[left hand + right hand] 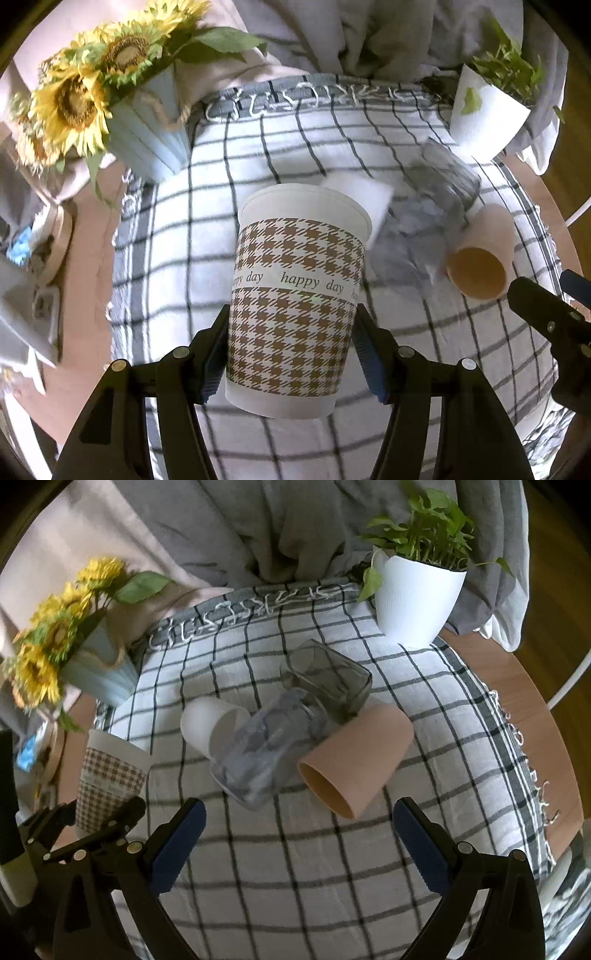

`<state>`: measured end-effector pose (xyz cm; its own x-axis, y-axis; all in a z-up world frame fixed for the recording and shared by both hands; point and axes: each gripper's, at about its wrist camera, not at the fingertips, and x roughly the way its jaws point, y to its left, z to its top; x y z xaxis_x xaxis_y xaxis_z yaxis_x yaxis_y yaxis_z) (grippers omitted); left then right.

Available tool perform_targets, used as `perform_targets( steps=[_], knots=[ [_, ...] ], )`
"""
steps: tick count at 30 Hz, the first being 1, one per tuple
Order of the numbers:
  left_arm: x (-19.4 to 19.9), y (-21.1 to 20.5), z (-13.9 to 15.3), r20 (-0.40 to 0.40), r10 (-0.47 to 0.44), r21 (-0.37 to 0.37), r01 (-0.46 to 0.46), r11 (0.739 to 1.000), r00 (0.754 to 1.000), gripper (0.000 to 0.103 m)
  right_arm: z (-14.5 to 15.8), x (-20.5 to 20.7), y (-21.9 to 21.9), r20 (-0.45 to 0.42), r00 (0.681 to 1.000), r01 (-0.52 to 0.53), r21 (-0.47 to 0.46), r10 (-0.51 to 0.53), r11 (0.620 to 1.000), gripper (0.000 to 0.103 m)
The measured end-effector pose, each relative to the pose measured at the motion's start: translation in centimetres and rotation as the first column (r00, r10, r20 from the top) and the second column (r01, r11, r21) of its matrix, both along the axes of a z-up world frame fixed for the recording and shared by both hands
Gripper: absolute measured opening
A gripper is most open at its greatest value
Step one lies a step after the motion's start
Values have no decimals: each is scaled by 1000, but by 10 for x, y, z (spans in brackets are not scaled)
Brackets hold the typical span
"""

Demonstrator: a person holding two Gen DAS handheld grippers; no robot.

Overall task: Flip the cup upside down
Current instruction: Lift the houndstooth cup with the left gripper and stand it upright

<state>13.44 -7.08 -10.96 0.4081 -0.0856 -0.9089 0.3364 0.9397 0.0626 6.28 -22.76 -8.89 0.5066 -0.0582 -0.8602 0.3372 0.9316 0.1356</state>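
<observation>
L gripper (291, 354): jaws clamped on the houndstooth paper cup (295, 291), blue pads pressing both sides of its lower half. Cup is "happy day" print, rim pointing away from cam toward 12 o'clock, base nearest cam, lifted off the checked cloth (184, 258). In R wrist view same cup sits at 9 o'clock, still mouth-up, tilted a bit.

R gripper (299, 834): jaws wide, nothing between them, hanging over the cloth. Its black body shows at 3 o'clock in L wrist view.

Outward from R jaws, at 12 o'clock: pink cup (358, 760) lying on its side, mouth toward cam, tan inside. Touching it at its 10 o'clock, clear glass jar (269, 749) also on its side, w/ greyish stuff inside; can't tell what. Behind that a dark square glass (328, 679) on its side, looks to be touching jar. White cup (210, 727) on its side at 9 o'clock of jar, just beside it.

Far edge of surface: white pot w/ green plant (413, 598) at 1 o'clock, upright. Sunflowers in pale blue vase (74, 653) at 10 o'clock, upright. Grey fabric (229, 528) bunched behind cloth at 12. Bare wood surface (517, 686) showing at 3 o'clock past the cloth fringe.
</observation>
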Motion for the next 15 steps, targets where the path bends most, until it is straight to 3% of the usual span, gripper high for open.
perform_targets(
  steps=[15],
  knots=[
    [-57, -41, -51, -171, 97, -87, -113, 990, 980, 61, -36, -39, -38, -145, 984, -115, -71, 104, 991, 102]
  ],
)
